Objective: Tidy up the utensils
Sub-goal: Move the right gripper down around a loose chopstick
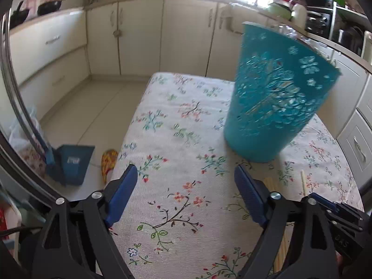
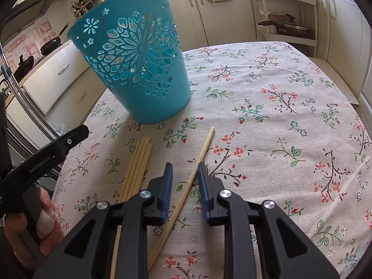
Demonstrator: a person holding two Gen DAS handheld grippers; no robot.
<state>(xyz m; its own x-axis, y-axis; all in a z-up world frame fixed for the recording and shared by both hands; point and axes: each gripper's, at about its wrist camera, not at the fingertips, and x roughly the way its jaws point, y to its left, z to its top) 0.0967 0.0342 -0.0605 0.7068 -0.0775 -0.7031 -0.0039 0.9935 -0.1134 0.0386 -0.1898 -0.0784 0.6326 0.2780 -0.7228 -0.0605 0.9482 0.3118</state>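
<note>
We see a single wooden chopstick (image 2: pixel 188 186) lying on the flowered tablecloth (image 2: pixel 279 121), running straight through the gap of the right gripper (image 2: pixel 185 181); its blue ribbed pads (image 2: pixel 169 181) stand a little apart on either side and do not press on it. Just to the left, a bundle of chopsticks (image 2: pixel 137 165) lies side by side, partly hidden under that gripper's black frame. The left gripper (image 1: pixel 186 181) hangs with its pads wide apart over bare cloth, nothing between them, with the teal basket (image 1: pixel 274 97) ahead and to its right. In the right wrist view we can make out pale lettering on the left gripper's black arm, too small to read, and pink wall stickers with characters we cannot read. The basket is smooth plastic, tapering to its base, pierced with flower and butterfly cut-outs. The cloth looks coarse-woven, printed with sprigs.
</note>
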